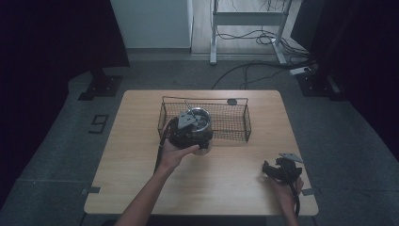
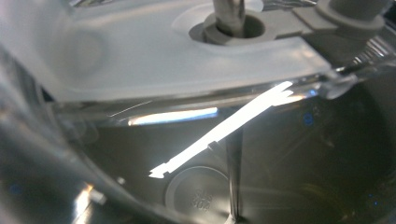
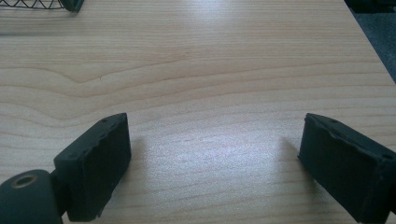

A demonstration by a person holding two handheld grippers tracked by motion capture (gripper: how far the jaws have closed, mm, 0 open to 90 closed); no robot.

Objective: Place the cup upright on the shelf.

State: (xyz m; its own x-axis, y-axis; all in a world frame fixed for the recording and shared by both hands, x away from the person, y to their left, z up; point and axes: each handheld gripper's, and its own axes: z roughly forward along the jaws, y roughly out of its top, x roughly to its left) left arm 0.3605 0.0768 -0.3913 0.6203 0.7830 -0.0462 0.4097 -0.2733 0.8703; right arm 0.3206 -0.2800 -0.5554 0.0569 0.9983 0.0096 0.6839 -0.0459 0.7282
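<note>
**Container held at the wire basket's front-left corner**

Container (image 1: pixel 201 123) of clear plastic with a metal-looking rim sits at the front-left corner of the wire basket (image 1: pixel 235 120), against the basket's front wall; whether it stands on the table or is lifted just off it cannot be told. The left gripper (image 1: pixel 188 126) is pressed onto the container from the near side, its grey three-cornered plate lying over the container's top, and the person's left hand (image 1: pixel 175 154) wraps the gripper body just in front of the basket. In the left gripper view the container's translucent lid (image 2: pixel 154 51) crosses the upper part, with a grey hub and a metal shaft (image 2: pixel 229 14) through it, and below lies the rounded clear wall with a bright glare streak. The jaws cannot be made out there, so whether the left gripper is clenched or released cannot be told.

The right gripper (image 1: pixel 277 169) rests well to the front-right of the basket, near the table's (image 1: pixel 226 188) front-right corner, with the right hand (image 1: pixel 287 190) behind it. In the right gripper view its jaws stand wide apart, released, over bare wood grain, with a corner of the basket far off at the upper left.
</note>
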